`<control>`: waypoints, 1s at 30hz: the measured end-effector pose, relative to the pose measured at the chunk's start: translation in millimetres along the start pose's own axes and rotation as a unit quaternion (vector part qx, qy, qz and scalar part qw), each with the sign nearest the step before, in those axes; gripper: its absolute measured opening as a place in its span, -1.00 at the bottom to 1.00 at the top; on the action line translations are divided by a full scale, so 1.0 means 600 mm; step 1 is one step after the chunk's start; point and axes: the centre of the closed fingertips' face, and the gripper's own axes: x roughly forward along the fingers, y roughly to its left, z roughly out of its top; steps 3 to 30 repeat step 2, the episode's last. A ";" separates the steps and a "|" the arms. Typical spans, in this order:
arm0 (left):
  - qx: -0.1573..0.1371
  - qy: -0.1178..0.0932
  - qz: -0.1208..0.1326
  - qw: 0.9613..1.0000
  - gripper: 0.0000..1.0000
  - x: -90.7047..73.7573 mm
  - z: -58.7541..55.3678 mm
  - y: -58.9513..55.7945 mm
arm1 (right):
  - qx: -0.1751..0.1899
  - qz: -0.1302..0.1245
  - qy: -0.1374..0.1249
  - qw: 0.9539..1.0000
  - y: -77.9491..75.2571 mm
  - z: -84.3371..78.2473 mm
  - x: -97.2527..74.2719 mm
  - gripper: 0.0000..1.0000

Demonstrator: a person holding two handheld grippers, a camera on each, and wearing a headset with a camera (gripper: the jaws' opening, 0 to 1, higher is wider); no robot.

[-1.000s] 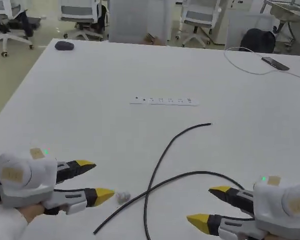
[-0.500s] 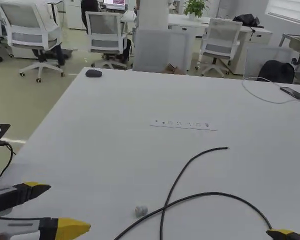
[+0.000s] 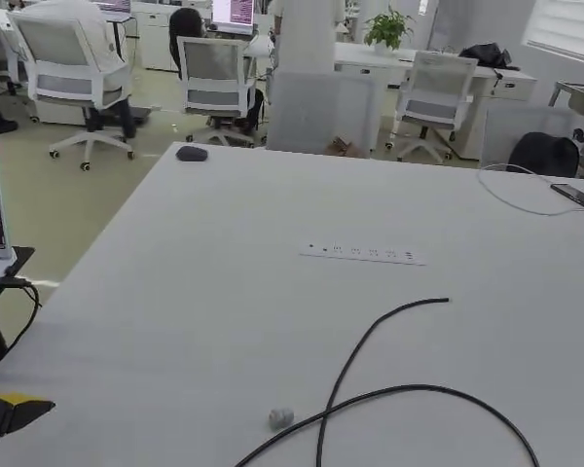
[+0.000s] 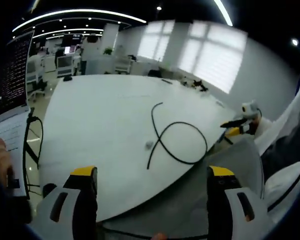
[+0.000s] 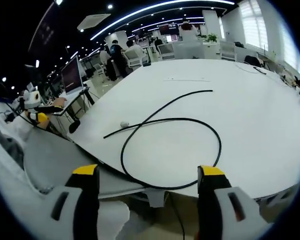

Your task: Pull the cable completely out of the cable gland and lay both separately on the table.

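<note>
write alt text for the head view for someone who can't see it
A black cable lies in a loose crossed loop on a white table, a small grey cable gland free beside it. One yellow tip of the left gripper's tongs shows at bottom left; a socket strip, mouse and office chairs lie beyond.

- Left gripper (image 4: 151, 172): its 2 yellow-tipped jaws stand wide apart; 1 yellow tip pokes into the head view's lower left corner.
- Right gripper (image 5: 148, 170): its 2 jaws are likewise spread wide.
- White sleeve (image 4: 282, 135): it covers the arm behind the right-hand tool.
</note>
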 end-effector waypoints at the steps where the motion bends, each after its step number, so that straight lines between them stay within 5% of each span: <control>1: 0.002 0.001 -0.001 1.000 0.81 0.000 0.000 -0.001 | 0.002 0.001 -0.002 1.000 0.003 0.002 0.000 0.66; 30: 0.004 0.001 -0.002 1.000 0.81 0.000 0.000 -0.002 | 0.003 0.001 -0.003 1.000 0.005 0.003 0.001 0.66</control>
